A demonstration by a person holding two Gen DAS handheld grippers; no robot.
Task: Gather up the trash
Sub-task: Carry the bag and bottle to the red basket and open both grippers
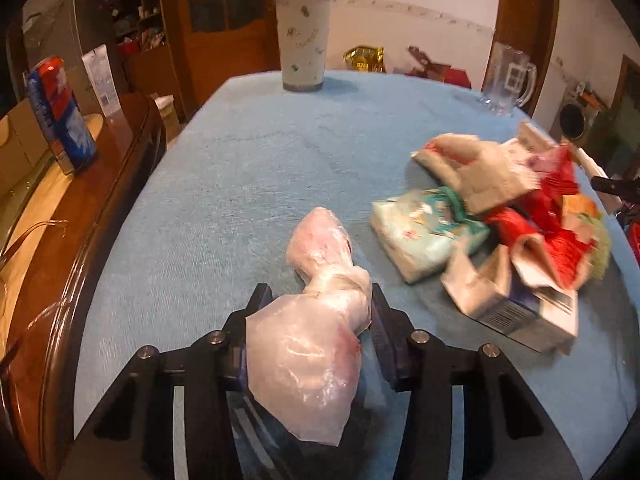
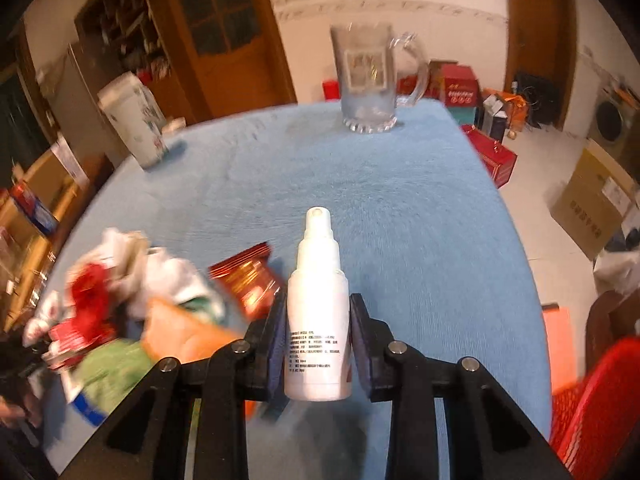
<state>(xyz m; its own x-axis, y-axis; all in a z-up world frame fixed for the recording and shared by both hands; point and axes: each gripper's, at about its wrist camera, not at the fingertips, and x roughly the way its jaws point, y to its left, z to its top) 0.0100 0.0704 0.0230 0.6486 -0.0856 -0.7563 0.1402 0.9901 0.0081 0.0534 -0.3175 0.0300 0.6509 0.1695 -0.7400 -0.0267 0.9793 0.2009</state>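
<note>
Trash-gathering midway: left gripper [image 1: 316,300] clenched on a twisted plastic bag [image 1: 312,320], held over the near edge of the blue-covered bench [image 1: 240,168]; right gripper [image 2: 318,312] clamped around a white spray bottle [image 2: 318,320], nozzle pointing to the far edge. A pile [image 1: 500,232] of wrappers and cartons already sits on the bench between the two grippers. Both held items remain to be dropped; a cup [image 1: 303,36] and glass mug [image 2: 372,80] stand untouched at the far edge.

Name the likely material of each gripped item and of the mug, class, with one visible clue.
Bag: thin plastic film, translucent, crinkled, glossy. Bottle: probably smooth white plastic, opaque with a printed label. Mug: looks like clear glass; the wall shows through it.
</note>
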